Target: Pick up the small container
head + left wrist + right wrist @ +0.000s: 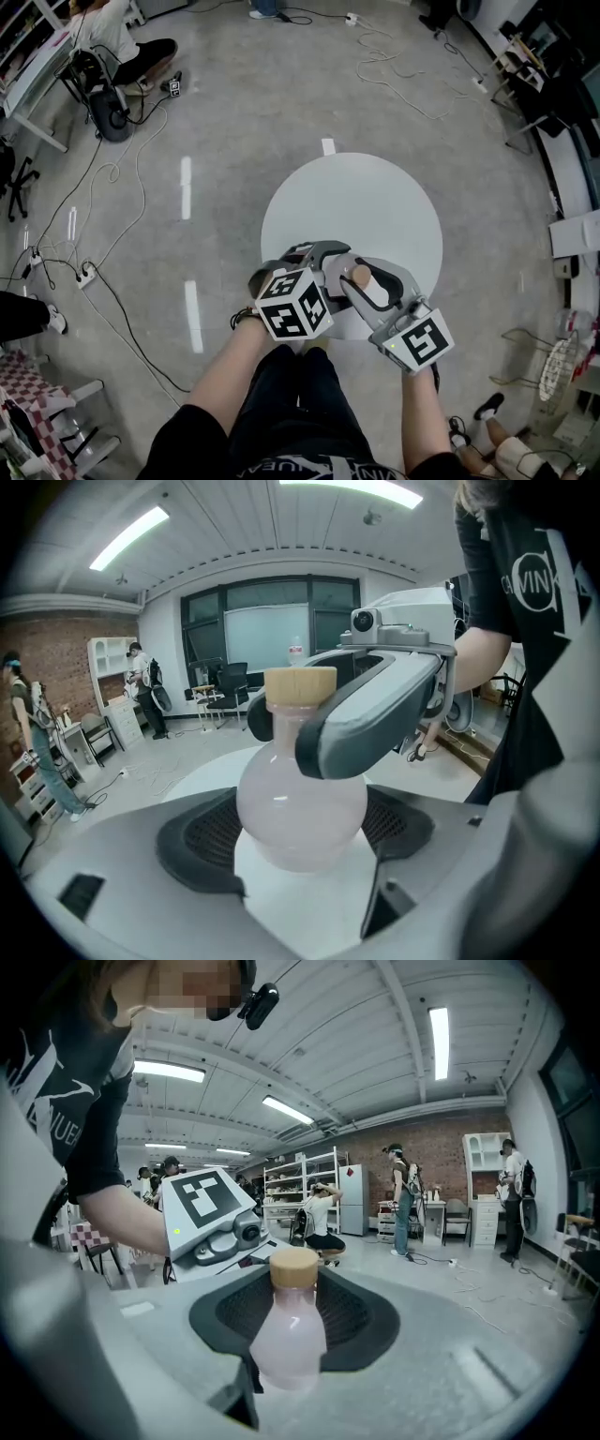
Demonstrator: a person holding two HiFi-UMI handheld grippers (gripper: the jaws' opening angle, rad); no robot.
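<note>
One small container (373, 289), cork-capped, was gripped betw. both grippers above the round table (356, 202), near edge. Left gripper (302, 822) jaws were clamped on its bulb, right gripper (291, 1335) jaws at its neck. Pickup looked approx. done, the container apparently clear of the tabletop.

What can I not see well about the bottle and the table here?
Bottom of the bottle: head view, covered by the left gripper and right gripper.
Near edge of the table: head view, under both grippers.
Right gripper's hold: right gripper view, the bottle hides the pad contact.
Bottle contents: all views, cloudy wall.
</note>
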